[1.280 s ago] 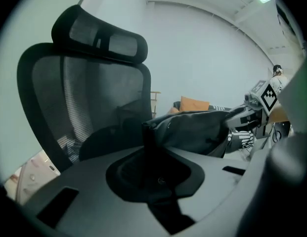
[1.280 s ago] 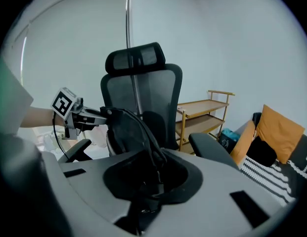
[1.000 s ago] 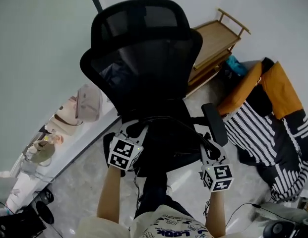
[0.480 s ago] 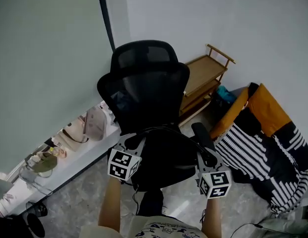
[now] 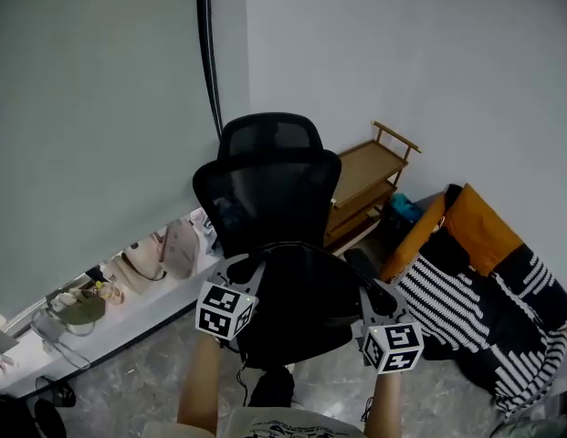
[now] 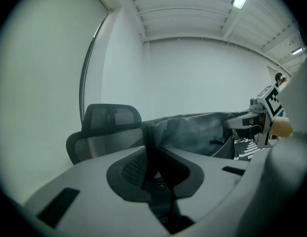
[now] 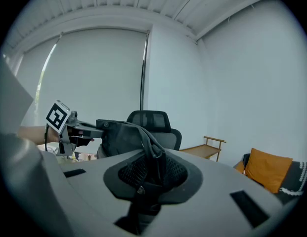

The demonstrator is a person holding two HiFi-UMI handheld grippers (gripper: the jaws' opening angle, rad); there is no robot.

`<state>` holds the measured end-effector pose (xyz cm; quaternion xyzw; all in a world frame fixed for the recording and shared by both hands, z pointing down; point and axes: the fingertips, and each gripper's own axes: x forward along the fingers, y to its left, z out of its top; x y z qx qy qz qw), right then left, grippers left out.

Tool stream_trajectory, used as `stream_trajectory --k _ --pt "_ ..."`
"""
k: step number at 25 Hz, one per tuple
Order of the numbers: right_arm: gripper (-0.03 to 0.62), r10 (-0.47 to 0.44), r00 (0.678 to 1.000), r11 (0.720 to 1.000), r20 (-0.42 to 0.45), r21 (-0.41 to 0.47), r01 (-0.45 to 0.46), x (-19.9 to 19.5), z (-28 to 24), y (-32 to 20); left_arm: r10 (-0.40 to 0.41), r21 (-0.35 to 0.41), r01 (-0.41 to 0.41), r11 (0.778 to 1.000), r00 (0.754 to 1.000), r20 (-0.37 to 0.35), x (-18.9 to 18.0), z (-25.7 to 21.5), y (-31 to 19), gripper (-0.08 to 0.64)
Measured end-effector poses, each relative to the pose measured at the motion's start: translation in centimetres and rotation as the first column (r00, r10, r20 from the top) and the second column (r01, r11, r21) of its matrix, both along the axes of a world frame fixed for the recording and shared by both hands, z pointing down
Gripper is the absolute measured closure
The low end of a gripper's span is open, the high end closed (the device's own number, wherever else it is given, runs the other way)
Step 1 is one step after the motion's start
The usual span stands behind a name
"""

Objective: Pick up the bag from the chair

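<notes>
Wall, chair behind; bag clamped btwn L tongs, R tongs.

Black bag at centre, with the black mesh chair at twelve o'clock behind it. Black-and-white square markers show on the left gripper and the right gripper. Honey-brown wooden cart at two o'clock, with a teal scrap beside it. Orange cushion at three, black-and-white striped fabric at four. Grey mottled floor at seven.
</notes>
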<state>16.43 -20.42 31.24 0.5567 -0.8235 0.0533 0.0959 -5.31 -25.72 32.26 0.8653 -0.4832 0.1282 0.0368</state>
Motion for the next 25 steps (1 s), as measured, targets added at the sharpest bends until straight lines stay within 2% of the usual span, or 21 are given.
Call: stream_trajectory --k 10,25 --pt "0.518 0.003 1.000 0.999 0.006 0.047 -0.003 0.5 -2.9 4.0 0.000 0.037 0.000 0.999 1.000 -0.003 0.5 -2.8 4.1 0.505" --pt "0.518 -0.006 1.000 0.999 0.031 0.053 0.005 0.9 -3.6 7.9 -0.007 0.036 0.007 0.999 1.000 -0.017 0.9 -3.1 8.0 0.505"
